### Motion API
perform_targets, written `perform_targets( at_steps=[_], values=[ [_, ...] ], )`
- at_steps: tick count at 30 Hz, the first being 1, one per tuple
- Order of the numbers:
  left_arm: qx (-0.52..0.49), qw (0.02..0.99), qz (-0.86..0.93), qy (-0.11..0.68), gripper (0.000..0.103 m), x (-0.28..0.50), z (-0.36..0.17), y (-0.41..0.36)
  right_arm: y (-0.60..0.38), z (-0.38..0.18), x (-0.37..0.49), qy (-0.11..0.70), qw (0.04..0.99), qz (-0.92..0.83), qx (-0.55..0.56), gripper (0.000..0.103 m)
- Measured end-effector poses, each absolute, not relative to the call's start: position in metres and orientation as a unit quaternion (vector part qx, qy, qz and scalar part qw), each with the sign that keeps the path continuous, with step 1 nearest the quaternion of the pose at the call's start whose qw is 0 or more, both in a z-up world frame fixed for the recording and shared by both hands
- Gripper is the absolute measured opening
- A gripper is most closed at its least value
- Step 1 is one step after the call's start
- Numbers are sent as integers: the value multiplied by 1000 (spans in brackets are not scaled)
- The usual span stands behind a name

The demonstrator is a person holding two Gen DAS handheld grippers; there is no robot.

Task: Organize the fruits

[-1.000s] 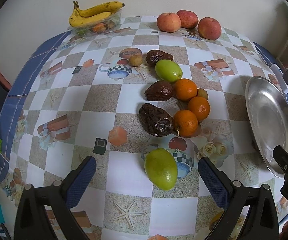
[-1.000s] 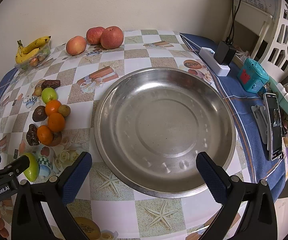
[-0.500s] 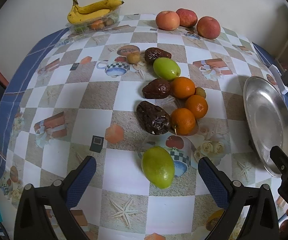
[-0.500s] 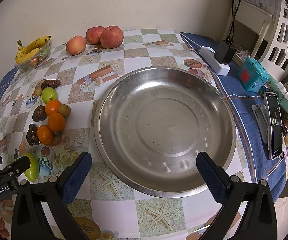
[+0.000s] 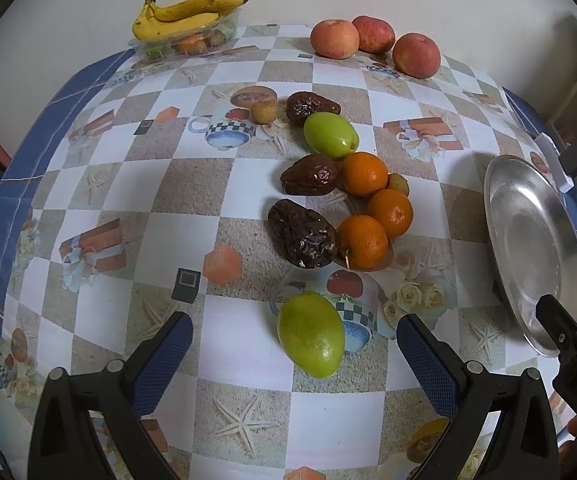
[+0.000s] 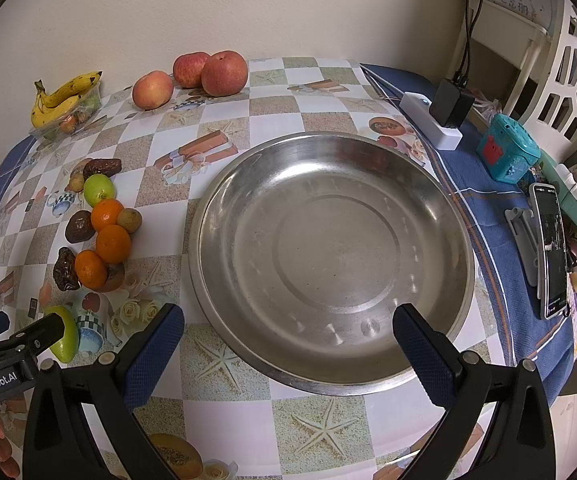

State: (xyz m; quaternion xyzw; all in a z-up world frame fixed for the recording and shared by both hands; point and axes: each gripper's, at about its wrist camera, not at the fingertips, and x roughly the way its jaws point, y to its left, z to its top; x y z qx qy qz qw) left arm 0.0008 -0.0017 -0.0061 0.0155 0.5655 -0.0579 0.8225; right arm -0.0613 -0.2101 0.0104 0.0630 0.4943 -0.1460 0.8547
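Green, smooth-skinned fruit lies on the counter just ahead of the left hand-held gripper, whose jaws stand wide and empty. Expect a firm, light, slippery body: grip across its narrow middle, with moderate force. The right hand-held gripper hangs wide and empty over the bare steel dish, well apart from the fruit cluster

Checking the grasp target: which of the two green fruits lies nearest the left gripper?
The larger, elongated green fruit, lying between the open left gripper fingers; the rounder green one sits farther back beside the oranges.
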Motion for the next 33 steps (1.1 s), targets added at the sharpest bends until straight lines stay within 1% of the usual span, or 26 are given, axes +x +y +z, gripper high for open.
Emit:
perform_targets(
  at_steps=[14,25,29,33],
  values=[
    [-6,827,-63,559,103,4,-5,3,-210,11,-61,495,854,-145,64,103],
    [-10,845,-74,530,103,5,-1,-1,-208,9,-60,496,854,-143,63,103],
    [-17,836,-86,542,103,7,-5,-1,-206,9,-58,497,855,-132,66,103],
    [-18,832,-68,550,102,9,-9,8,-205,20,-53,474,869,-110,88,103]
  ],
)
